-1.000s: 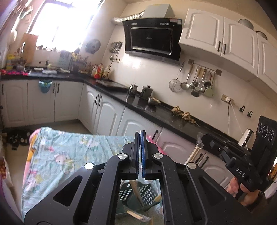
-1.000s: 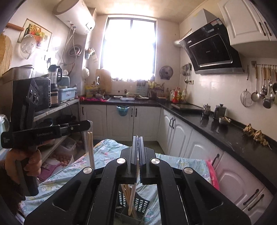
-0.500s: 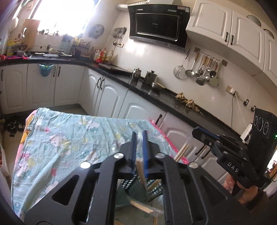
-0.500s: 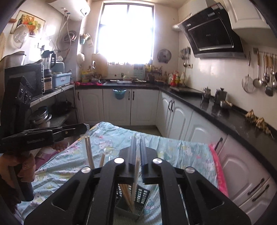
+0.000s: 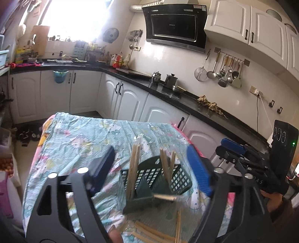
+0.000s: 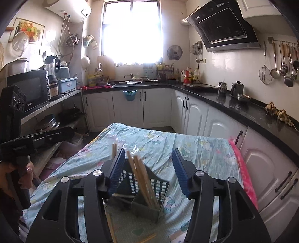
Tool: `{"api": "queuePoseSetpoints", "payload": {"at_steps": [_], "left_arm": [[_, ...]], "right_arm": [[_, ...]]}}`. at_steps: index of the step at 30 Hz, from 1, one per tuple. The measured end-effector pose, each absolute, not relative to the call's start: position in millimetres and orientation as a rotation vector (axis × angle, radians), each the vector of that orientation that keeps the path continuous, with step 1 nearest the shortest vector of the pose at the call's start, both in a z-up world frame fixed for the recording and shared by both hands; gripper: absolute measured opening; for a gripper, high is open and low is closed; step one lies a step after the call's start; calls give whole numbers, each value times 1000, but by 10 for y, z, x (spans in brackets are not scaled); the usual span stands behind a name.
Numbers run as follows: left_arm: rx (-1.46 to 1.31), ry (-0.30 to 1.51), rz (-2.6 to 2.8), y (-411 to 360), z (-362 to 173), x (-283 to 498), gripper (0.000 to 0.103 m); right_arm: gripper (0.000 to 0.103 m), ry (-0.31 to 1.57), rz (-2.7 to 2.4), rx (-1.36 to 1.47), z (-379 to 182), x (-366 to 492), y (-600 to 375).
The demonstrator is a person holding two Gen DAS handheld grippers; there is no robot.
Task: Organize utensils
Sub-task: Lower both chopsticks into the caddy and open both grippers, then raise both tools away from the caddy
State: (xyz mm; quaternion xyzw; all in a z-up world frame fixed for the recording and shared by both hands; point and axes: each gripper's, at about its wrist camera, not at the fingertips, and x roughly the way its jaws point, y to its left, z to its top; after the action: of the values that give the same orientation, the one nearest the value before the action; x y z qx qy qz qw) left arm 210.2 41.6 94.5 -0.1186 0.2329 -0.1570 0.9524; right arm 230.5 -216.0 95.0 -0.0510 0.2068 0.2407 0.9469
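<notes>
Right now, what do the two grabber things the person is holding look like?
Both are black plastic. The left gripper and right gripper each have two fingers lined with ribbed blue pads, silver round screws and triangle-shaped holes in the frame. Seen from the side, each has a tall black box with three round dials; one shows a small green light. A dark sleeve shows at one wrist.

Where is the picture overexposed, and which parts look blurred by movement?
Right wrist view: the window is blown out white; the chopsticks in the basket smear. Left wrist view: window glare top left; the left tool, opening, looks blurred.
</notes>
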Motion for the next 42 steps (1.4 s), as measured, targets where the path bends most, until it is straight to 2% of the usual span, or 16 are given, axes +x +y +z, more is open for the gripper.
{"api": "queuePoseSetpoints", "payload": {"at_steps": [3,6,23,42], "left_arm": [[-231,478,-310,439,921,2003,86],[-222,471,-294,436,902,1878,92],[-239,496,-249,455,671,1436,92],[-237,593,-210,406,202,1325,92]], "right_arm": [[52,429,497,-99,908,2206,-2183],[61,429,501,-93,888,2105,-2202],[61,438,525,-94,772,1639,-2227],[61,555,522,-107,291,1520,-2209]]}}
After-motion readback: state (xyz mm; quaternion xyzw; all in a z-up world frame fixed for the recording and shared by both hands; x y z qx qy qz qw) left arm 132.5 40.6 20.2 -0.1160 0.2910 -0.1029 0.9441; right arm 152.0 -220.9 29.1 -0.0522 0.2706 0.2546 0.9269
